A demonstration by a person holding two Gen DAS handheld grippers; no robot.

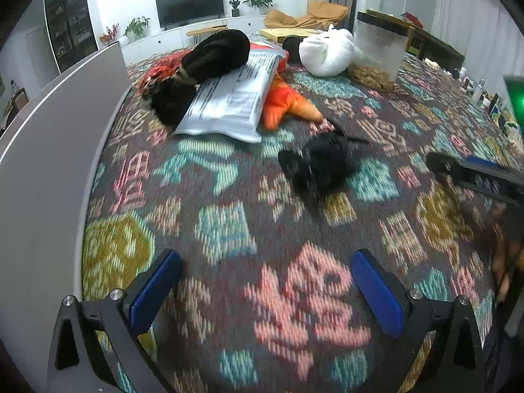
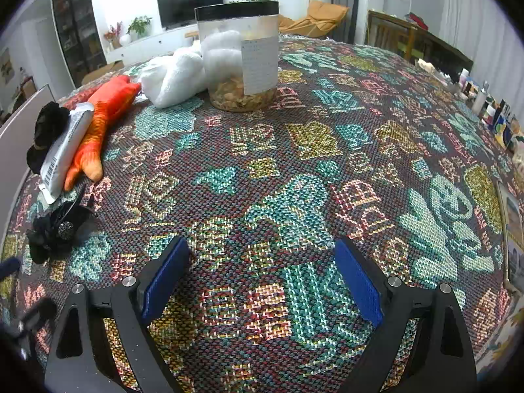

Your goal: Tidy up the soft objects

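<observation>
A small black fabric flower clip (image 1: 321, 163) lies on the patterned cloth, ahead of my left gripper (image 1: 267, 291), which is open with nothing between its blue pads. Further back is a pile: a black soft bundle (image 1: 216, 55), a grey mailer bag (image 1: 232, 98) and an orange plush fish (image 1: 288, 104). A white soft bundle (image 1: 324, 52) rests beside a clear jar (image 1: 380, 52). My right gripper (image 2: 262, 280) is open over bare cloth. The clip (image 2: 59, 229) is at its far left, and the fish (image 2: 104, 121), white bundle (image 2: 173, 75) and jar (image 2: 242, 55) are beyond.
A grey flat panel (image 1: 49, 163) stands along the table's left edge. One of the right gripper's fingers (image 1: 475, 173) reaches in from the right of the left wrist view. Small bottles and boxes (image 2: 491, 111) line the right edge. The woven tablecloth (image 2: 294, 163) covers the whole table.
</observation>
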